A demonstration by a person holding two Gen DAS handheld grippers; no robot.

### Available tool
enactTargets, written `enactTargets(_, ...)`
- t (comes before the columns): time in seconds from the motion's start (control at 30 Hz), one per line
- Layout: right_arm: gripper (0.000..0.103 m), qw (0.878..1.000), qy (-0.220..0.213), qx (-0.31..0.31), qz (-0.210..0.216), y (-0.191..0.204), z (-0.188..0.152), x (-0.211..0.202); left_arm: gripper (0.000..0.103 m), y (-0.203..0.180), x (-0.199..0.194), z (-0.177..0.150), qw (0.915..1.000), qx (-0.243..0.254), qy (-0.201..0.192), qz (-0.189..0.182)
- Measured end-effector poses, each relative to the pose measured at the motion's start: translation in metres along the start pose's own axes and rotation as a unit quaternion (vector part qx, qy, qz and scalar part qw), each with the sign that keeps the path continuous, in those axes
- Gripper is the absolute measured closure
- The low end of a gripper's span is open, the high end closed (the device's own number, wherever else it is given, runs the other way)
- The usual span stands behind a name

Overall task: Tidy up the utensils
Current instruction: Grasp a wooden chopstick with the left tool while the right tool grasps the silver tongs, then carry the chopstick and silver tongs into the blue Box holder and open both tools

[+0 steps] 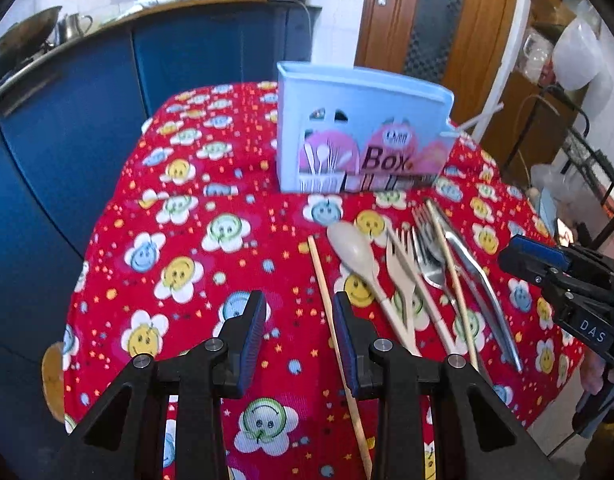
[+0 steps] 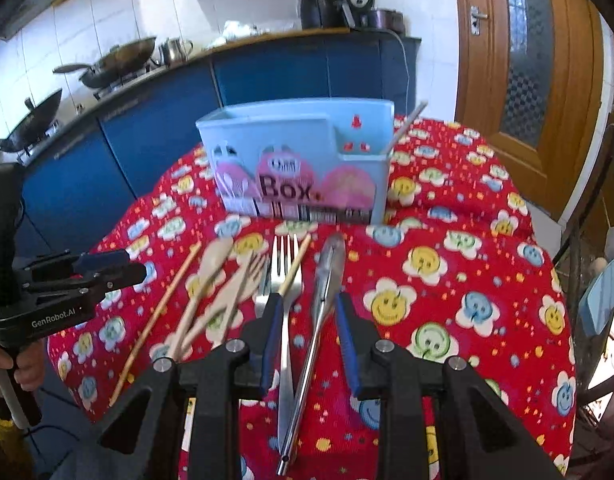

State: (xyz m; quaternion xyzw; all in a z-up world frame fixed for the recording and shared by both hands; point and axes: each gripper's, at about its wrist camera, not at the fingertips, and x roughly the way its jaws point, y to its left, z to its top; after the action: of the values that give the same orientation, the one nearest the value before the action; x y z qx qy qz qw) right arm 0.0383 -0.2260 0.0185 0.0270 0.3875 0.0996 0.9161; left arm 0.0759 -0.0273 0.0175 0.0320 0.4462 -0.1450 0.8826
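Lower centre: right gripper (image 2: 305, 344) part-open, empty, straddling metal spoon (image 2: 321, 308)
Spoon: stiff, slick; pinch mid-handle
Left gripper (image 1: 299, 338): part-open, empty

both grippers tilt downward side by side; left gripper (image 1: 299, 334) and right gripper (image 2: 309, 338) jaws parted, empty.

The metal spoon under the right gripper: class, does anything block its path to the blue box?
Nothing visible does. The metal spoon lies between the right gripper's fingers, with only bare tablecloth between its bowl and the blue box.
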Motion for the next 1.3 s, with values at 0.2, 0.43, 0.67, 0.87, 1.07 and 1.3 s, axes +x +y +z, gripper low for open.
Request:
enactTargets(0.2,0.073,0.999,0.046,0.006,-0.005,-0.003,-0.005,0.017,0.068,-0.003,0.016,-0.002,0.9992,0.004,0.037,-0.014)
enactTargets(0.43,0.073,0.996,0.089,0.011,-0.006,-0.009,-0.003,0.032,0.072,-0.005,0.032,0.004,0.9971,0.009,0.073,-0.019)
enactTargets(0.67,0.073,0.993,0.118,0.012,-0.003,-0.011,0.003,0.044,0.079,-0.006,0.042,0.012,0.995,0.006,0.097,-0.022)
enactTargets(0.87,0.079,0.99,0.141,0.018,0.001,-0.013,0.012,0.051,0.095,-0.005,0.047,0.018,0.9937,0.002,0.11,-0.022)
enactTargets(1.07,0.087,0.99,0.14,0.02,0.001,-0.015,0.013,0.051,0.098,0.003,0.043,0.013,0.9947,-0.021,0.088,-0.048)
enactTargets(1.3,0.087,0.995,0.077,0.051,0.035,-0.02,0.011,0.026,0.099,0.006,0.015,0.007,0.995,-0.045,0.011,-0.088)
